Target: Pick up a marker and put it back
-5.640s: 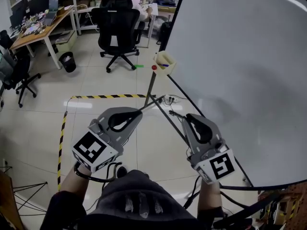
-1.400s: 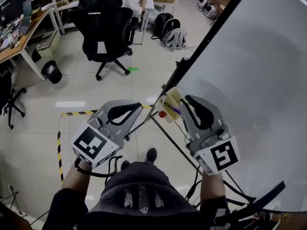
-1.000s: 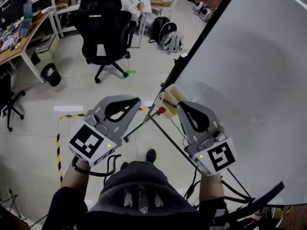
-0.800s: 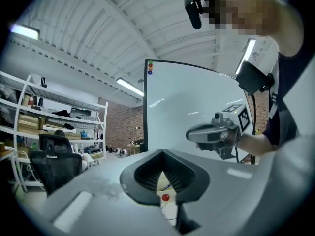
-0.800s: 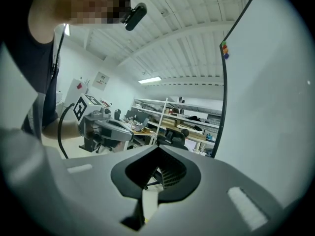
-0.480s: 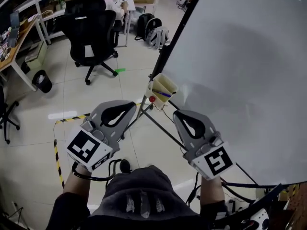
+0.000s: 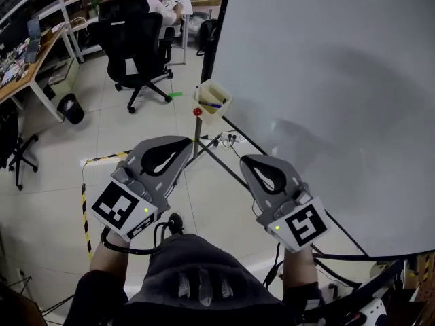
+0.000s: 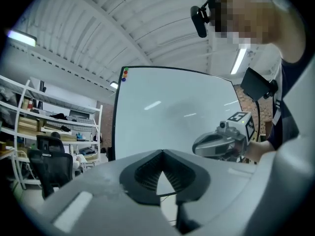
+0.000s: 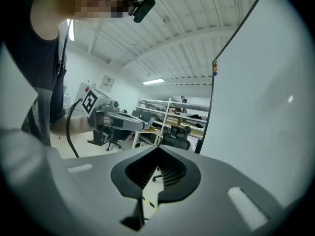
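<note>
Cream cup (image 7: pixel 213 99) on the whiteboard stand (image 7: pixel 196 136) holds the marker (image 7: pixel 212 104), well ahead; your left gripper (image 7: pixel 181 144) and right gripper (image 7: pixel 249 160) are both closed and empty, so open one before reaching.

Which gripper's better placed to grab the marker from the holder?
Left, probably. The left gripper sits nearer the holder with the marker, pointing at it; the right gripper is further back. Both empty, jaws shut.

Dim overhead strip lighting; faint glare streaks on the whiteboard (image 7: pixel 326 80) (fisheye-bent, dark-cornered edges).
</note>
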